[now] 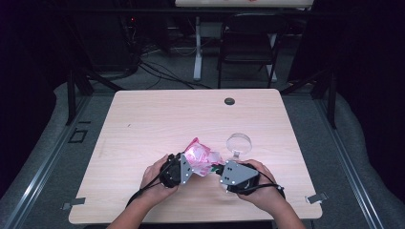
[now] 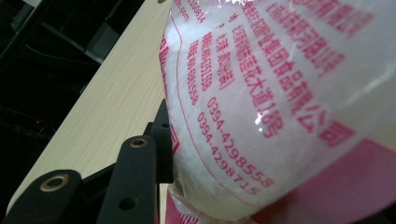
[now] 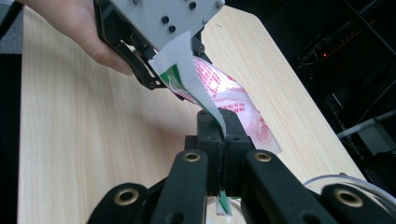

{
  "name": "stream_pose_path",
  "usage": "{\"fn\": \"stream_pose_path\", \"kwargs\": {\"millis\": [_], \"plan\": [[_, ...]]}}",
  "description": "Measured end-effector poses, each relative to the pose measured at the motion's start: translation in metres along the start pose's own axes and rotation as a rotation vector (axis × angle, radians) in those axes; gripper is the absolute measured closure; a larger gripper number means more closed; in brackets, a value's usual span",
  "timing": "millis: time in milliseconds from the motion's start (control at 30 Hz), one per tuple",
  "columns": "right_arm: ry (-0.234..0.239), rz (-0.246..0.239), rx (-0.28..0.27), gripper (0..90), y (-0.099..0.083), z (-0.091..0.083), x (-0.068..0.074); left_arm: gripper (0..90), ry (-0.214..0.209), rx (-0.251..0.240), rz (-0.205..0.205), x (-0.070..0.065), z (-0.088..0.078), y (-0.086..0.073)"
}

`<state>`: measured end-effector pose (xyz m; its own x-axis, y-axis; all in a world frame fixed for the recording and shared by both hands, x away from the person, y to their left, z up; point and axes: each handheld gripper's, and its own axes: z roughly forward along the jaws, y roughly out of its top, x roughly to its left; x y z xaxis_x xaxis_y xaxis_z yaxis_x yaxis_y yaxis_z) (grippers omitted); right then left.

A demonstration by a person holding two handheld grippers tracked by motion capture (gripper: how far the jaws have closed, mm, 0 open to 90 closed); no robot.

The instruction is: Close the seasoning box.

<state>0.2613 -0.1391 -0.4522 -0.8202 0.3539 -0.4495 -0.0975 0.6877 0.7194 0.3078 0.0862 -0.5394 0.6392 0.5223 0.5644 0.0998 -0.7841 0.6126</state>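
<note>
Pink-and-white bag [image 1: 200, 159] hangs above the near-centre of the table [image 1: 143, 119], held betw. both grippers, long axis running left-right, printed side up; left gripper [image 1: 184, 168] grasps its left end, jaws part-way closed on the plastic. Right gripper [image 3: 219, 135] is clenched on the bag's thin right edge, pinched flat betw. the pads; clear cup [image 1: 239, 143] sits just far-right of the bag.
</note>
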Motion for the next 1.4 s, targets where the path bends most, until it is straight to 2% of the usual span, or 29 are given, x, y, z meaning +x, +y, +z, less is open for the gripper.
{"fn": "stream_pose_path", "kwargs": {"millis": [300,500,700,1000,1267,1400], "plan": [[-0.002,0.016,-0.005,90.0,0.000,-0.001,-0.001,60.6,0.014,-0.011,0.008,0.000,0.000,0.001],[-0.001,0.044,-0.012,90.0,-0.002,-0.003,-0.003,60.6,0.021,-0.011,0.012,-0.001,-0.001,0.003],[-0.009,0.061,-0.020,90.0,-0.003,-0.006,-0.004,60.6,0.046,-0.022,0.036,-0.001,-0.001,0.007],[-0.018,0.098,-0.030,90.0,-0.007,-0.010,-0.009,60.7,0.053,-0.016,0.058,0.000,-0.002,0.013],[-0.023,0.127,-0.041,90.0,-0.011,-0.014,-0.014,60.8,0.079,-0.032,0.097,0.001,0.000,0.020],[-0.029,0.138,-0.046,90.0,-0.013,-0.017,-0.016,60.9,0.073,-0.030,0.116,0.002,0.000,0.024]]}}
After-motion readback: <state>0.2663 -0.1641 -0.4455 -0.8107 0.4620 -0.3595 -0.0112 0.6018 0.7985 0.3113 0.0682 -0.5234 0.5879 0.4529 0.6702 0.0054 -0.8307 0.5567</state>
